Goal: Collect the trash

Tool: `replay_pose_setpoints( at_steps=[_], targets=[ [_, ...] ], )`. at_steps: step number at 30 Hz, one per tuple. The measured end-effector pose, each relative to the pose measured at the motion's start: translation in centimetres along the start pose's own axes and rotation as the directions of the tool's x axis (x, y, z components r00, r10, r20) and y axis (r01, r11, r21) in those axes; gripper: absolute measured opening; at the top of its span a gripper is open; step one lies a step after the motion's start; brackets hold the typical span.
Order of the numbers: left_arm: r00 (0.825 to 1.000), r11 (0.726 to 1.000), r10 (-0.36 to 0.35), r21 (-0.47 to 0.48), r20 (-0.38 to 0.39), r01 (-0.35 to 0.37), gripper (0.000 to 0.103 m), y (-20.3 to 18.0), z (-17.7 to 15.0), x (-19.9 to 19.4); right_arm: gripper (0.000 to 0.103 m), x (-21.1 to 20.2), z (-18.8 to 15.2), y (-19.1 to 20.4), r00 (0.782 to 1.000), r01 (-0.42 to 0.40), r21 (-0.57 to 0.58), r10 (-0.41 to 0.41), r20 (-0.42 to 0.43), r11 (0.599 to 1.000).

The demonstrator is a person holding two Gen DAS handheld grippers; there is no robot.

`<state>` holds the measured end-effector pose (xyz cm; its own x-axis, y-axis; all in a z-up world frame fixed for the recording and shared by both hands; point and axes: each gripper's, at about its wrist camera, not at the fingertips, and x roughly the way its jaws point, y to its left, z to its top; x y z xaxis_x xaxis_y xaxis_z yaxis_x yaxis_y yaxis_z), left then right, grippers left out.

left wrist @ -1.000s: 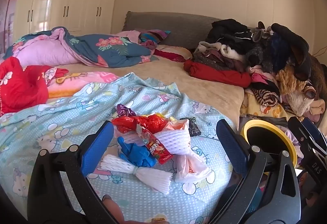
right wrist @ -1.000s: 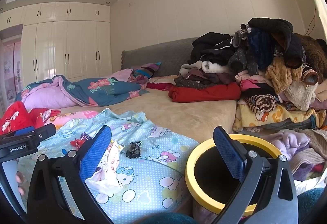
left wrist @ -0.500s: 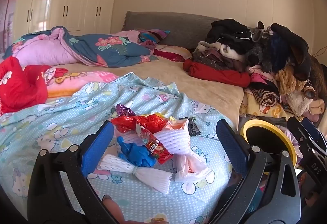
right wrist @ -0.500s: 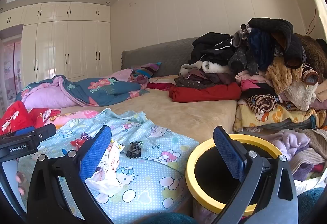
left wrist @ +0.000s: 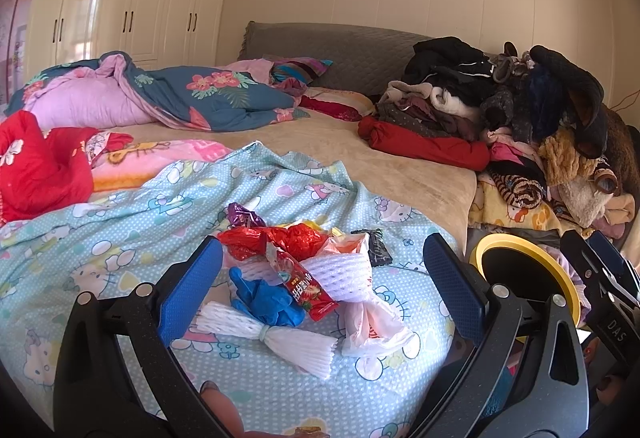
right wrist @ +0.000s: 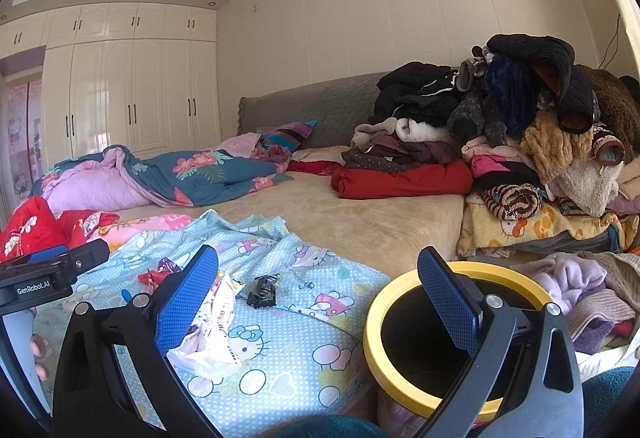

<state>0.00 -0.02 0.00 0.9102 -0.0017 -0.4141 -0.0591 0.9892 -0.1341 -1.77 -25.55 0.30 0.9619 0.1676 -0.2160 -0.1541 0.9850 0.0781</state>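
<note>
Crinkly wrappers (left wrist: 304, 280), white foam netting (left wrist: 276, 340)

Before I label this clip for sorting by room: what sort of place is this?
Most likely a lived-in home bedroom: a wide bed with a grey padded headboard, a floral quilt bunched on it, and white built-in wardrobes along the far wall. A clothes pile crowds one side.

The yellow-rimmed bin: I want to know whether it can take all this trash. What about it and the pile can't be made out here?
- Bin interior: dark in both views; fill level unreadable.
- Bin base: cut off by the right gripper and the frame edge.
- Black wrapper: print too small.
- Pile's left side, right wrist view: hidden behind the blue finger.
</note>
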Motion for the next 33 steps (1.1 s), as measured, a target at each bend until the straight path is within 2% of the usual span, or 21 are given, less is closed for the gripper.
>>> replay_pose_setpoints(
  at_steps=[33],
  targets=[
    [1.0,1.0,-0.012,-0.006,-0.002,0.012,0.092,-0.83,-0.5,0.49,0.097,0.05,-0.11,0.09,1.0,0.001,-0.002,-0.001,-0.005,1.0]
  ],
)
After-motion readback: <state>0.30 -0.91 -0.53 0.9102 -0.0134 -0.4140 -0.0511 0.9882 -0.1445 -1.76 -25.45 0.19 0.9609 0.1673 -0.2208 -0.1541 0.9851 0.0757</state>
